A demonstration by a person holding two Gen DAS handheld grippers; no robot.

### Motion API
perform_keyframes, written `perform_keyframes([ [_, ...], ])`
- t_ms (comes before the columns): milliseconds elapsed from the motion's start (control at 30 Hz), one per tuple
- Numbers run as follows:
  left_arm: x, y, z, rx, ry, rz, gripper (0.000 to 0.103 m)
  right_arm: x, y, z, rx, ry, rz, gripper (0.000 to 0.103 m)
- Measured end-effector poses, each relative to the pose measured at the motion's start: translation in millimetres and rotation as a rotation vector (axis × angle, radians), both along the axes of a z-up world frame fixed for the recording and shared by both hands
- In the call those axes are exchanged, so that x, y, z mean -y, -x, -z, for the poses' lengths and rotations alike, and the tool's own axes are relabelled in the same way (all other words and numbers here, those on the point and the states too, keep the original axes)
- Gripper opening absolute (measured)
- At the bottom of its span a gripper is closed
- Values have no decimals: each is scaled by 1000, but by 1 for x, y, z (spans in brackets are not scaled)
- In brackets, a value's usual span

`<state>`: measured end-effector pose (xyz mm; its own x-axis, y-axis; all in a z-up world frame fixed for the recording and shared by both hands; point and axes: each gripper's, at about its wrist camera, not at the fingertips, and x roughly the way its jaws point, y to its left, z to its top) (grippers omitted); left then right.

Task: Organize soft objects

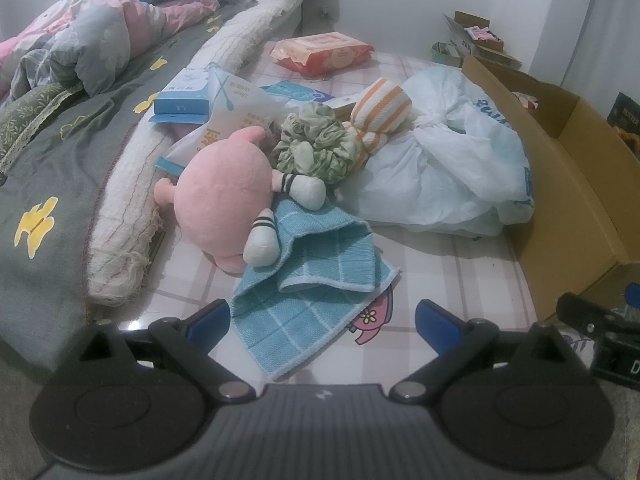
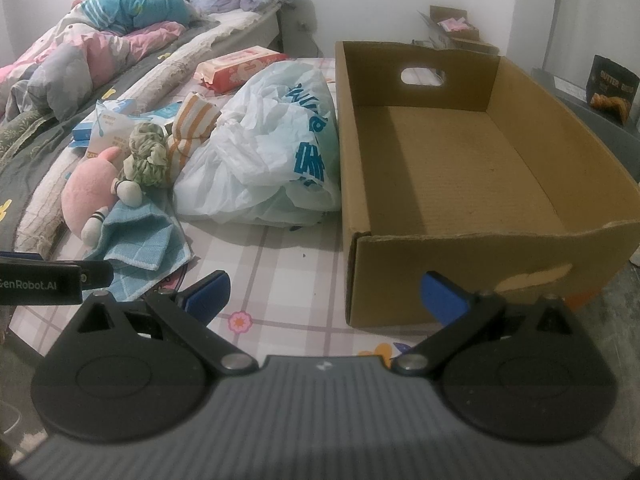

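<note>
Both claws, left [image 1: 322, 316] and right [image 2: 324, 292], spread; cardboard box [image 2: 448, 168] seemingly bare beside tied plastic bag [image 2: 264, 156].

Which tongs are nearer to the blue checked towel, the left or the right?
Left. The left tongs stand open just before the blue checked towel; the right tongs hover open farther off, near the cardboard box.
</note>
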<state>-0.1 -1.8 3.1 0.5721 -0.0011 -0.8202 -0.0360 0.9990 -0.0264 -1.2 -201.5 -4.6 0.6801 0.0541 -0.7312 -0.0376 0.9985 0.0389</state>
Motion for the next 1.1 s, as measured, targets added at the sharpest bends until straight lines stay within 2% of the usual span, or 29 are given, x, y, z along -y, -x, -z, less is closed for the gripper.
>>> perform_keyframes([
  [1100, 0, 0, 1, 0, -1, 0, 100, -1, -1, 4, -7, -1, 4, 102],
])
